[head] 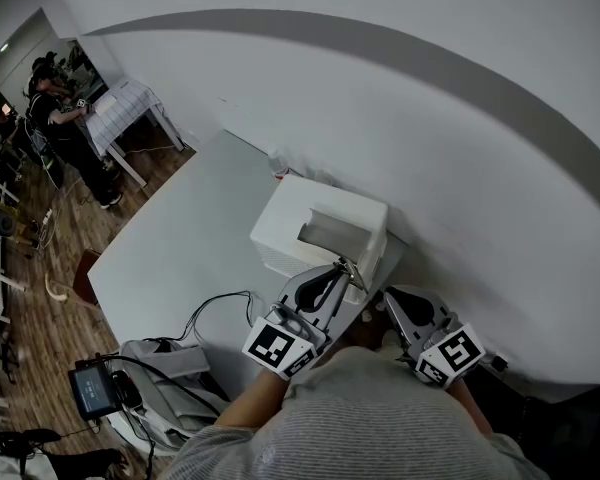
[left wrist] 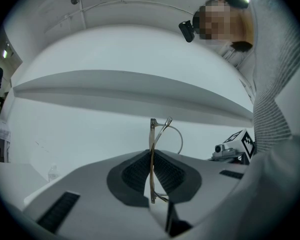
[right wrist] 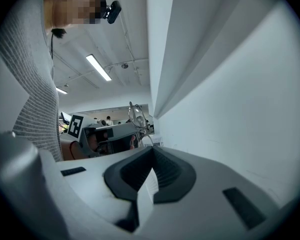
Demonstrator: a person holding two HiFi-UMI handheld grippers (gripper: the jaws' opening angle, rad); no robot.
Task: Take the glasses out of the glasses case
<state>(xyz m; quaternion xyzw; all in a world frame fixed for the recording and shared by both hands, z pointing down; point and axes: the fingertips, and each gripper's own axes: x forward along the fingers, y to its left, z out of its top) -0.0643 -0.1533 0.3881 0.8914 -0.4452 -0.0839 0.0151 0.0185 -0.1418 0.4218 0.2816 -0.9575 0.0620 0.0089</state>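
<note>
The thin metal-framed glasses (left wrist: 152, 134) stand upright, pinched by the frame between the dark pads of my left gripper (left wrist: 151, 156), with a round lens rim (left wrist: 176, 136) sticking out past the tips. In the head view the left gripper (head: 343, 274) is held close to the person's body, just in front of a white box, with the glasses (head: 350, 266) at its tip. My right gripper (head: 386, 300) hangs beside it, to its right. Its jaws (right wrist: 152, 151) are shut with nothing between them. From the right gripper view the glasses (right wrist: 136, 115) show off to the left. I see no glasses case.
A white box (head: 320, 230) sits on the grey table (head: 190, 258) against the white wall. Cables (head: 215, 308) and a device with a screen (head: 95, 388) lie at the table's near left. A person (head: 55, 108) stands by a far table.
</note>
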